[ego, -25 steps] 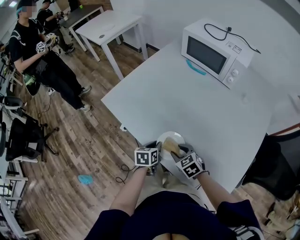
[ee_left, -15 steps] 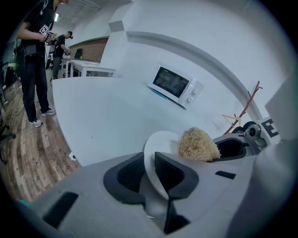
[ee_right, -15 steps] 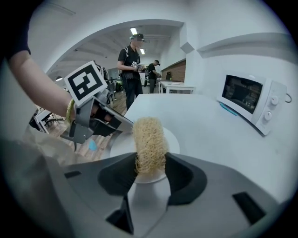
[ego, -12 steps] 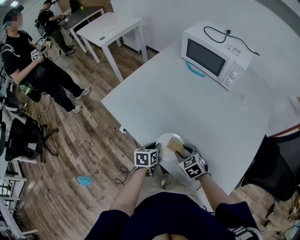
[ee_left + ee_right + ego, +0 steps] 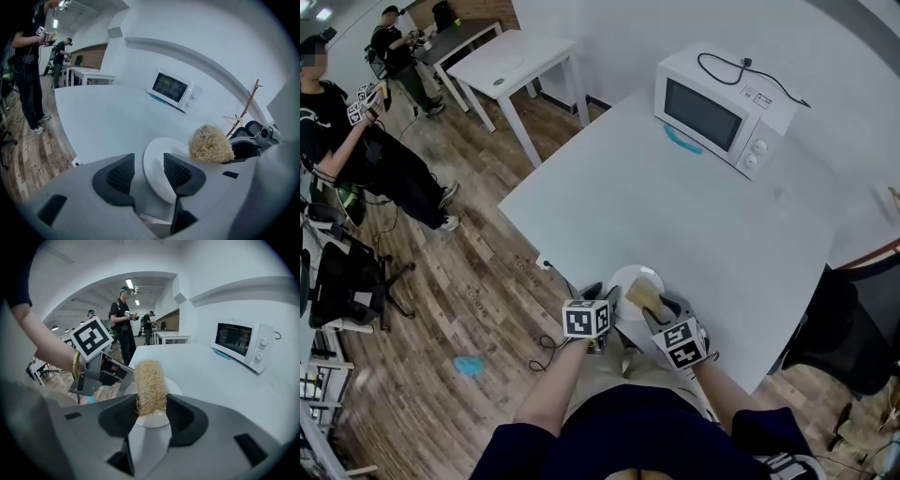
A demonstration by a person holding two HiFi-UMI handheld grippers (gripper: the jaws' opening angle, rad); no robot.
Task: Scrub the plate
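A small white plate (image 5: 628, 278) sits at the near edge of the white table (image 5: 675, 206). My left gripper (image 5: 602, 296) is at the plate's left rim. In the left gripper view the plate (image 5: 157, 164) stands on edge between the jaws, which are opening; a gap shows beside the left pad. My right gripper (image 5: 654, 307) is shut on a straw-coloured loofah scrubber (image 5: 642, 294), which rests against the plate's face. The right gripper view shows the scrubber (image 5: 150, 383) upright between the jaws over the plate (image 5: 174, 387), with the left gripper (image 5: 101, 369) beyond.
A white microwave (image 5: 712, 108) stands at the table's far side, a teal object (image 5: 684, 139) in front of it. A black chair (image 5: 844, 328) is to the right. Another white table (image 5: 511, 56) and people stand far left on the wood floor.
Both grippers and the plate stay at the table's near edge, shifted slightly left in view. The person at the far left has moved further left.
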